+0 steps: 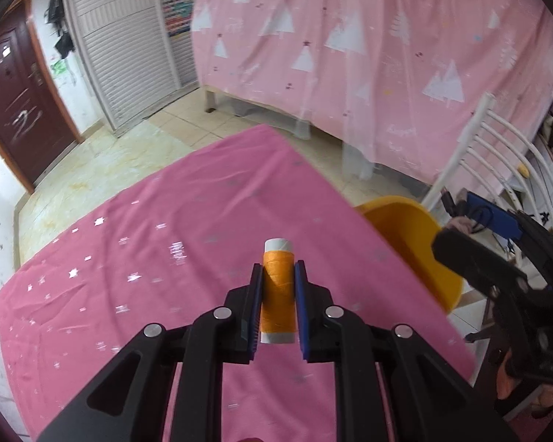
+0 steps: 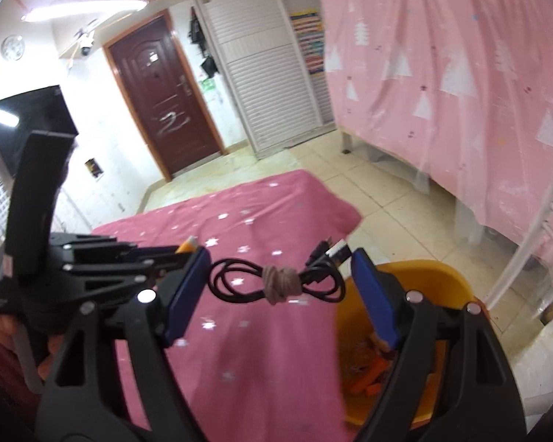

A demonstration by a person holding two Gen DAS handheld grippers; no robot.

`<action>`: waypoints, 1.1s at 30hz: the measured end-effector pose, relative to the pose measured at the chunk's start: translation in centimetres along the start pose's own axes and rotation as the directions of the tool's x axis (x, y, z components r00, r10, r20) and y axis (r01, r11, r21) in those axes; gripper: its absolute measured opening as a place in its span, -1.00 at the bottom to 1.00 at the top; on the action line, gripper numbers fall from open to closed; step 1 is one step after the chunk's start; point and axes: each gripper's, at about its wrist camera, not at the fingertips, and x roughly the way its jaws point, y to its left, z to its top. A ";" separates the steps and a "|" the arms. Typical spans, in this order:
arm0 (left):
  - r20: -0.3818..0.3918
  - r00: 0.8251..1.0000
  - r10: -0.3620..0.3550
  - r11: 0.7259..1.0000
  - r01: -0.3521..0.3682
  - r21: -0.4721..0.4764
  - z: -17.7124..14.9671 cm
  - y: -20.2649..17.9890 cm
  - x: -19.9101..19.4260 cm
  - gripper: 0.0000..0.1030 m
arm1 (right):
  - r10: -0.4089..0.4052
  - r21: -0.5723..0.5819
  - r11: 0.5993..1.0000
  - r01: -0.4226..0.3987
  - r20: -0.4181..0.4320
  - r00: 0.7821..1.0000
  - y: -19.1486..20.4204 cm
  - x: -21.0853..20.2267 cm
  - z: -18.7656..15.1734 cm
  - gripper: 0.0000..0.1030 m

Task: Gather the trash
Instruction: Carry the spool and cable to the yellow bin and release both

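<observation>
My left gripper (image 1: 278,270) is shut on an orange thread spool (image 1: 277,293) with white ends, held above the pink star-patterned tablecloth (image 1: 173,243). My right gripper (image 2: 278,258) holds a coiled black cable (image 2: 276,281) tied with a brownish band, stretched between its blue pads, over the table edge beside the yellow bin (image 2: 405,331). The bin holds several orange scraps (image 2: 368,372). The left gripper shows in the right wrist view (image 2: 180,250), with the spool tip (image 2: 188,246). The right gripper body shows in the left wrist view (image 1: 497,276) above the bin (image 1: 413,243).
A bed draped in pink tree-print fabric (image 1: 368,55) stands behind the table. A white chair (image 1: 497,154) is at the right by the bin. A dark door (image 2: 162,99) and white louvred wardrobe (image 2: 269,66) stand at the far wall. Tiled floor (image 2: 387,191) lies between.
</observation>
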 end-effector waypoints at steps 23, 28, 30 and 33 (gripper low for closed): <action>-0.017 0.992 -0.128 0.990 0.126 -0.067 5.0 -9.3 4.5 -0.79 | -0.134 0.155 0.977 0.144 -0.076 0.988 -11.6 1.7 -2.1 0.46; -0.026 0.992 -0.124 0.987 0.121 -0.102 5.9 -9.8 5.8 -0.77 | -0.119 0.155 0.979 0.134 -0.103 0.988 -12.0 2.3 -2.4 0.49; -0.032 0.990 -0.140 0.984 0.136 -0.112 6.1 -9.7 6.2 -0.53 | -0.119 0.151 0.979 0.136 -0.113 0.986 -12.0 2.6 -2.6 0.60; -0.020 0.988 -0.155 0.981 0.151 -0.126 6.1 -9.8 6.1 0.39 | -0.118 0.149 0.979 0.136 -0.121 0.986 -11.9 2.8 -2.7 0.61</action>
